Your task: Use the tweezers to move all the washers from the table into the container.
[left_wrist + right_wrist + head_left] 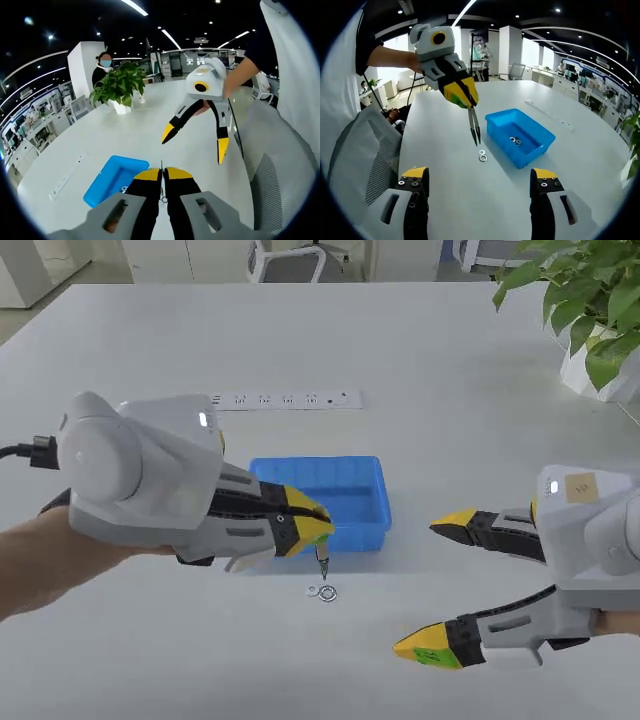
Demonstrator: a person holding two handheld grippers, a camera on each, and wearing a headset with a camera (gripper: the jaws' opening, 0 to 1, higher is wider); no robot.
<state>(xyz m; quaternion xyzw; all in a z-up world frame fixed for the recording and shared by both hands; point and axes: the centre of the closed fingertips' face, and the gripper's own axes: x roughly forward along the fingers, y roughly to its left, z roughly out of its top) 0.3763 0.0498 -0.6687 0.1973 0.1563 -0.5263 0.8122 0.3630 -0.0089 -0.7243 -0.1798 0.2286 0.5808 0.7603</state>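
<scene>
Left gripper (322,523): clenched on the tweezers (322,562), both jaws pressed together around the upper part of the tool. I hold it at the near side of the blue container (318,461), with the tweezer tips pointing down at the table (200,670).

Right gripper (425,588): released, jaws spread wide, nothing between them. It sits off to the right of the container, well apart from it and from the tweezers.

Status of work done: the right gripper view shows a small cluster of deposited washers (515,141) on the container floor. I count at least two; the exact number is too small to read.

Status of work left: two loose washers (322,591) lie on the table just outside the container's near wall, touching or almost touching each other. The tweezer tips are directly over this pair. I cannot tell whether the tips touch a washer, and I see no washer gripped between them.

Assessment: the task is partly complete. I judge the step in hand to be the pickup of one of the loose pair. Each then needs a short carry over the near wall into the container.
</scene>
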